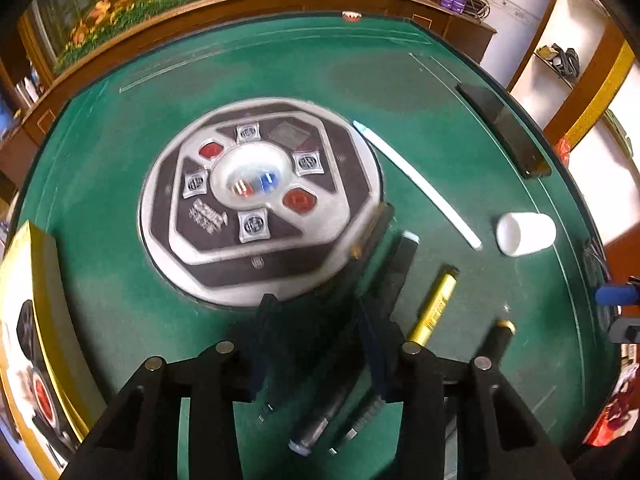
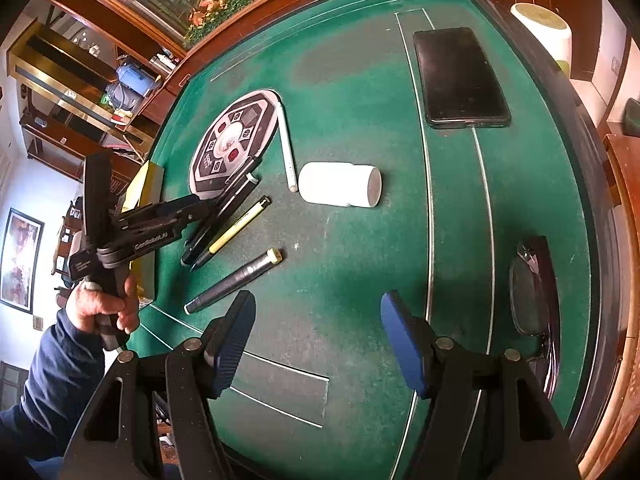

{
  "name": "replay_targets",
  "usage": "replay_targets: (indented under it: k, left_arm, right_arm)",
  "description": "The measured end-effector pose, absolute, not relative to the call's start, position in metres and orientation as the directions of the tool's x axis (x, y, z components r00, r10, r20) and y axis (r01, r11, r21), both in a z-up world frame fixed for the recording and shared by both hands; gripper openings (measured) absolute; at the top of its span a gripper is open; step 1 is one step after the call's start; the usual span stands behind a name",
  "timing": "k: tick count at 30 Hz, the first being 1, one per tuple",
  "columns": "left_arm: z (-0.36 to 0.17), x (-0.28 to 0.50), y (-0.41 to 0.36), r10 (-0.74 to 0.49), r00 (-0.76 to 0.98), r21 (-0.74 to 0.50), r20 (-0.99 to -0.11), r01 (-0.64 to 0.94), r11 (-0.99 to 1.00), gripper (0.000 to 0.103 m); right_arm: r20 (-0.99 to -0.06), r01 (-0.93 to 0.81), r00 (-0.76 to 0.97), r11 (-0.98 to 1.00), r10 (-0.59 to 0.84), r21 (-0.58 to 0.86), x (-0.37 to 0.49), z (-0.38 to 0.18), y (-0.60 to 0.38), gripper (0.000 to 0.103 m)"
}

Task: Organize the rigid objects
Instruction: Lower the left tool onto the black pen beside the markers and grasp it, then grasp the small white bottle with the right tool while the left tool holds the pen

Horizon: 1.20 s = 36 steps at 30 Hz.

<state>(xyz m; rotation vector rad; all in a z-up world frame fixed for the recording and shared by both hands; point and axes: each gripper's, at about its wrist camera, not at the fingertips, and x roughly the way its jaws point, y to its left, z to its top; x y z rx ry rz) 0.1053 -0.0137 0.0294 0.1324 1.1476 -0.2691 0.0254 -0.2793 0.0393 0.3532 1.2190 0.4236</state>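
Two black pens (image 1: pixel 320 400) lie side by side on the green felt table (image 1: pixel 120 160), beside the round centre panel (image 1: pixel 256 200). My left gripper (image 1: pixel 316 304) points down over them; both pens sit between its fingers, close to the right one, and green felt shows by the left finger. In the right wrist view the left gripper (image 2: pixel 208 210), held by a hand, reaches the black pens (image 2: pixel 224 216). A yellow pen (image 1: pixel 434 308) and a gold-capped black pen (image 1: pixel 498 338) lie to the right. My right gripper (image 2: pixel 318 304) is open over bare felt.
A white pen (image 2: pixel 287 148) and a white bottle (image 2: pixel 336 184) on its side lie past the pens. A black phone (image 2: pixel 460 78) rests at the far right, glasses (image 2: pixel 532 288) near the right rim. A yellow box (image 1: pixel 28 320) stands at the left edge.
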Motion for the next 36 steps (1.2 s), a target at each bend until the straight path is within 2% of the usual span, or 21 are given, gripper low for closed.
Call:
replay_targets:
  k: [5, 8, 10, 12, 16, 26, 32, 33, 35, 36]
  left_arm:
    - [0.021, 0.115, -0.023, -0.164, 0.347, -0.034, -0.923, 0.353, 0.935, 0.038]
    - [0.019, 0.115, -0.033, -0.144, 0.367, 0.011, -0.919, 0.390, 0.921, 0.038]
    - [0.019, 0.117, -0.035, -0.131, 0.387, 0.020, -0.913, 0.361, 0.932, 0.028]
    - [0.019, 0.118, -0.031, -0.115, 0.407, 0.018, -0.906, 0.307, 0.951, 0.011]
    - [0.019, 0.110, -0.017, -0.085, 0.412, 0.008, -0.907, 0.220, 0.975, 0.010]
    - [0.016, 0.068, 0.017, -0.102, 0.401, -0.076, -0.911, 0.081, 0.994, 0.009]
    - [0.016, 0.069, 0.011, -0.093, 0.405, -0.066, -0.909, 0.079, 0.995, 0.009]
    - [0.016, 0.071, 0.012, -0.097, 0.405, -0.073, -0.909, 0.076, 0.994, 0.009]
    - [0.016, 0.073, 0.016, -0.101, 0.409, -0.079, -0.907, 0.069, 0.994, 0.009]
    - [0.016, 0.072, 0.016, -0.099, 0.415, -0.080, -0.904, 0.063, 0.995, 0.009]
  right_arm:
    - [-0.823, -0.104, 0.289, 0.871, 0.489, 0.480, 0.021, 0.037, -0.284, 0.064]
    - [-0.824, -0.101, 0.289, 0.871, 0.488, 0.480, 0.020, 0.037, -0.284, 0.064]
    - [-0.823, -0.102, 0.288, 0.870, 0.489, 0.482, 0.020, 0.037, -0.283, 0.064]
    - [-0.823, -0.112, 0.287, 0.871, 0.490, 0.479, 0.021, 0.038, -0.281, 0.064]
    - [-0.838, -0.155, 0.292, 0.887, 0.461, 0.434, 0.027, 0.042, -0.277, 0.064]
    - [-0.905, -0.498, 0.332, 0.864, 0.265, 0.070, 0.081, 0.046, -0.231, 0.064]
    - [-0.932, -0.626, 0.252, 0.778, 0.262, 0.049, 0.115, 0.020, -0.211, 0.064]
    - [-0.935, -0.628, 0.243, 0.776, 0.258, 0.050, 0.118, 0.016, -0.210, 0.063]
    - [-0.941, -0.630, 0.205, 0.772, 0.268, 0.083, 0.120, 0.008, -0.208, 0.047]
    - [-0.945, -0.625, 0.200, 0.776, 0.260, 0.082, 0.120, 0.006, -0.207, 0.033]
